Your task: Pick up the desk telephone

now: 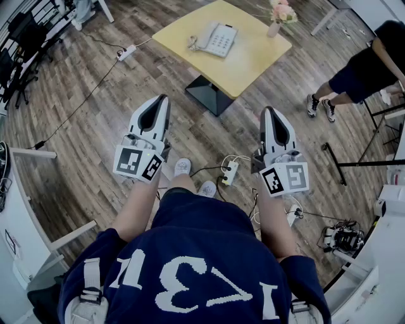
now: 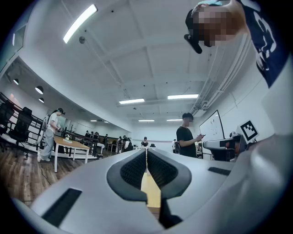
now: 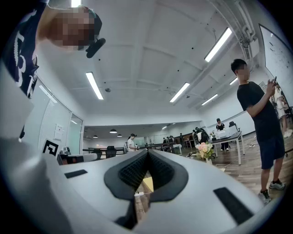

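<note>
The desk telephone lies flat on the yellow worktop, handset resting on it, well ahead of the person and untouched. There is one telephone and one vase of flowers near the worktop's far corner. Two grippers, the left gripper and the right gripper, are held out side by side over the floor — likely a carrying pose before the approach. Both have their fingers pressed together with nothing between them — they must open first.
</note>
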### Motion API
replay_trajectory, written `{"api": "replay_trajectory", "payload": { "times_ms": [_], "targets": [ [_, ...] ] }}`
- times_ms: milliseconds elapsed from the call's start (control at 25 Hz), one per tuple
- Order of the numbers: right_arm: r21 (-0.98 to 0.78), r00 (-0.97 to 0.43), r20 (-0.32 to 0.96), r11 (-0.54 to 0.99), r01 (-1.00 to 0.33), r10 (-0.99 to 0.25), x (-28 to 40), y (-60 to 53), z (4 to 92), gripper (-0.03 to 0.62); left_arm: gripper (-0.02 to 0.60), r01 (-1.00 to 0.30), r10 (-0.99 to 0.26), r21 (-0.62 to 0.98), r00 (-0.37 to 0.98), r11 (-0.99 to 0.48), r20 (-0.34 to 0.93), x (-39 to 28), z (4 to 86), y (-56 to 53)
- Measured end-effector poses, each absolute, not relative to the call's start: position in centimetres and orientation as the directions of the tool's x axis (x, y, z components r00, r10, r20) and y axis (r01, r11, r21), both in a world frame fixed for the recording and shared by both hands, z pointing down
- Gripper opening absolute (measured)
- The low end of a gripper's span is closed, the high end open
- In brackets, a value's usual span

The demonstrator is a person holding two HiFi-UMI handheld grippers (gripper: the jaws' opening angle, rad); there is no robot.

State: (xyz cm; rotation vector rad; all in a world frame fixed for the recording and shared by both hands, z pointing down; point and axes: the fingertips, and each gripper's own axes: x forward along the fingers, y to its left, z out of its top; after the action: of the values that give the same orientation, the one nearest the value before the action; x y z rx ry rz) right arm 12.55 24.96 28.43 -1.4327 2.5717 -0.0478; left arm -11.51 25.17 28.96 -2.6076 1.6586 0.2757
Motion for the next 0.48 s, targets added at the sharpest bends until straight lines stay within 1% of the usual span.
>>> {"api": "replay_trajectory", "payload": {
  "times_ms": [280,480],
  "targets": [
    [-0.102,-0.512,-0.149,0.528,-0.843,-0.846,12.7,25.5,28.6,0.025,0.021,-0.906,-0.899,0.046,0.409,-0.420,-0.154,-11.2,29.2,25.3],
    [-0.089,-0.521,-0.170,0.539,-0.837,-0.837,13.2,25.7,27.8,0.025,0.021,-0.903,-0.896,0.037,0.419,-0.428,-0.146,-10.3,29.4,25.4]
  ]
}}
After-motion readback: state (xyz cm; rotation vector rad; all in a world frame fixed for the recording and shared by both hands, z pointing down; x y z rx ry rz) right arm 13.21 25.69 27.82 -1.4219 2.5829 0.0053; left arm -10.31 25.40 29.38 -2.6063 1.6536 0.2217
